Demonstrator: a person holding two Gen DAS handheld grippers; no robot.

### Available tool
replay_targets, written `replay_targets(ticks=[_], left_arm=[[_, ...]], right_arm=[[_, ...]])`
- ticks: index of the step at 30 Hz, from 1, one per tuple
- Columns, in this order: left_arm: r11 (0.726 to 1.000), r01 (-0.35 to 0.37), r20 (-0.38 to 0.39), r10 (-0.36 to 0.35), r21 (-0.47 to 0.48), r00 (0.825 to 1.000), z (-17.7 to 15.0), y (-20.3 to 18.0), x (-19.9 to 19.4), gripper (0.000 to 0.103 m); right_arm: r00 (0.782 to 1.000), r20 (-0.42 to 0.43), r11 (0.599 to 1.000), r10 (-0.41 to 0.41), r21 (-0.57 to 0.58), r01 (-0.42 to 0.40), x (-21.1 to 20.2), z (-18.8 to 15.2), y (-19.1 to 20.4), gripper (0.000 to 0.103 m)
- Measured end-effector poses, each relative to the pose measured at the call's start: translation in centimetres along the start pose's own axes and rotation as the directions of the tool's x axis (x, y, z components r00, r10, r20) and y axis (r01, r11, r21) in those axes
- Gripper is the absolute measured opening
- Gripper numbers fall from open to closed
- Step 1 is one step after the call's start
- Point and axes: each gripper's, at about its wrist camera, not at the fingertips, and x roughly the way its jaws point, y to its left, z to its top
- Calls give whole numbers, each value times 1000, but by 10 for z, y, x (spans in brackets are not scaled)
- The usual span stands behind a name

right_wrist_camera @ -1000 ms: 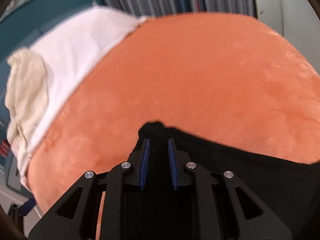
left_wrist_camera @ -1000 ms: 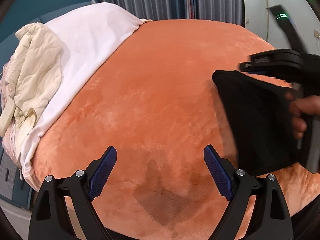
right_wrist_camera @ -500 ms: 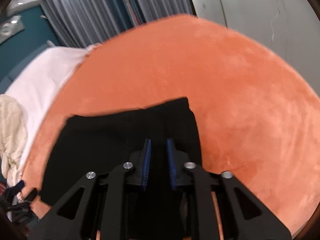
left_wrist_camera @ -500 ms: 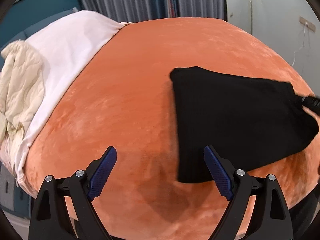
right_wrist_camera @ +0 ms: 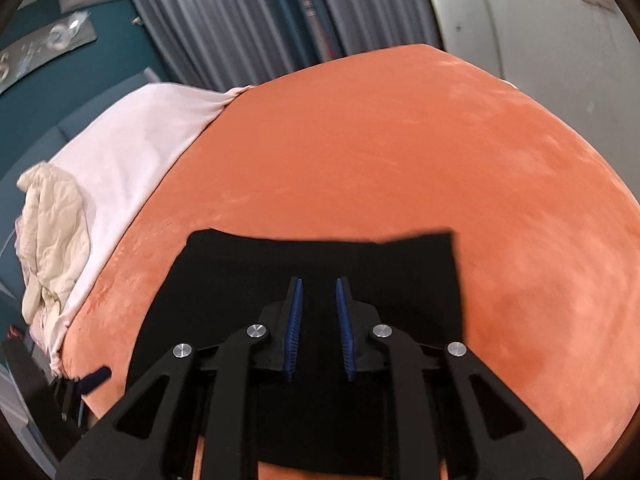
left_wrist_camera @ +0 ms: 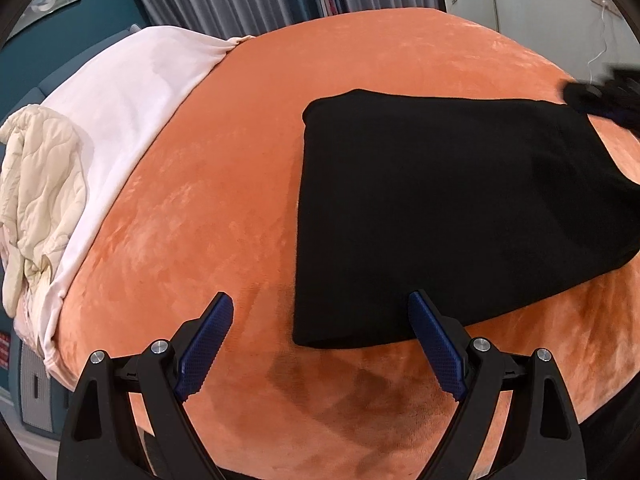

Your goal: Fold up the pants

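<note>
The black pants [left_wrist_camera: 440, 208] lie folded and flat on the orange blanket [left_wrist_camera: 224, 184], right of centre in the left wrist view. My left gripper [left_wrist_camera: 320, 300] is open and hovers at the pants' near left corner, with its right pad over the cloth's near edge. In the right wrist view the pants [right_wrist_camera: 248, 280] spread out ahead of and under my right gripper [right_wrist_camera: 318, 282]. Its jaws stand narrow with black cloth between the pads. From the left wrist, the right gripper [left_wrist_camera: 600, 96] is a dark blur at the pants' far right corner.
A white sheet [left_wrist_camera: 132, 92] covers the bed's left side, with a crumpled cream quilt [left_wrist_camera: 40, 200] on its edge. Grey curtains [right_wrist_camera: 256, 20] and a white wall panel [right_wrist_camera: 520, 20] stand behind the bed. The orange blanket drops off at the near edge.
The right gripper has carried the pants from the right edge onto the blanket, and they now lie spread flat. The left gripper has shifted right until its right pad reaches the pants' near edge.
</note>
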Motion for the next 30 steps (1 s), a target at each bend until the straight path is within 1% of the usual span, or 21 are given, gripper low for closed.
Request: replay_targets(ticks=[2, 4, 5, 6, 8, 9, 10, 12, 13, 14, 15, 16, 17, 18, 19, 21, 24, 26, 27, 28, 30], left_arm=[[1000, 0, -1, 1, 5, 1000, 1, -1, 0, 87], [1000, 9, 1, -9, 7, 1000, 0, -1, 0, 87], [1000, 23, 4, -23, 7, 1000, 0, -2, 0, 87], [1000, 28, 5, -28, 10, 1000, -1, -2, 1, 87], [1000, 13, 7, -13, 22, 1000, -2, -3, 4, 87], [1000, 11, 7, -11, 23, 1000, -2, -3, 5, 87], [1000, 16, 8, -16, 19, 1000, -3, -3, 7, 87], [1000, 28, 8, -28, 10, 1000, -3, -3, 8, 87], [999, 36, 6, -36, 6, 999, -3, -2, 8, 87], [999, 41, 4, -41, 5, 999, -2, 0, 8, 87], [999, 50, 5, -50, 1, 999, -1, 2, 7, 87], [998, 67, 12, -67, -6, 998, -1, 5, 3, 87], [997, 74, 21, -74, -11, 997, -2, 10, -1, 87], [997, 75, 30, -75, -13, 997, -3, 14, -5, 87], [997, 72, 36, -72, -17, 997, -4, 19, -9, 87], [996, 79, 38, -77, -34, 996, -6, 27, -12, 87], [994, 93, 36, -91, -60, 995, -5, 37, -14, 87], [995, 74, 40, -72, -66, 997, -3, 42, -16, 87], [995, 71, 42, -68, -66, 997, -3, 44, -17, 87], [995, 69, 43, -66, -68, 997, -3, 46, -19, 87], [995, 60, 48, -57, -74, 997, -2, 51, -21, 87]], right_arm=[[998, -57, 999, -34, -32, 32, 32, 9, 7, 17], [986, -123, 994, -109, -44, 104, 70, 9, -3, 11], [983, -141, 993, -117, -36, 113, 84, 7, -11, 7], [986, -136, 995, -94, 16, 97, 89, 7, -21, 4], [989, -134, 993, -70, 82, 82, 79, 13, -21, 5], [990, -122, 993, -69, 89, 80, 73, 16, -18, 11], [994, -96, 997, -48, 59, 54, 62, 18, -2, 11], [996, -82, 1000, -25, -16, 23, 56, 14, 23, 11], [995, -91, 997, -37, -73, 30, 61, 12, 34, 9], [991, -111, 991, -80, -114, 67, 73, 9, 38, 9], [981, -135, 983, -137, -140, 118, 90, 9, 33, 8], [974, -154, 979, -168, -141, 147, 103, 5, 26, 8], [977, -148, 984, -154, -113, 138, 103, 6, 24, 8], [980, -143, 988, -139, -80, 129, 95, 9, 25, 13], [986, -127, 994, -107, -52, 101, 86, 15, 31, 13], [994, -107, 996, -30, -83, 21, 78, 25, 55, 13], [991, -133, 989, 0, -149, -20, 98, 31, 90, 13], [982, -187, 986, -19, -167, -13, 128, 26, 103, 13], [975, -217, 982, -57, -188, 15, 144, 16, 108, 11], [968, -218, 969, -120, -238, 67, 160, 9, 112, 10], [977, -183, 972, -113, -226, 70, 148, 11, 115, 11]])
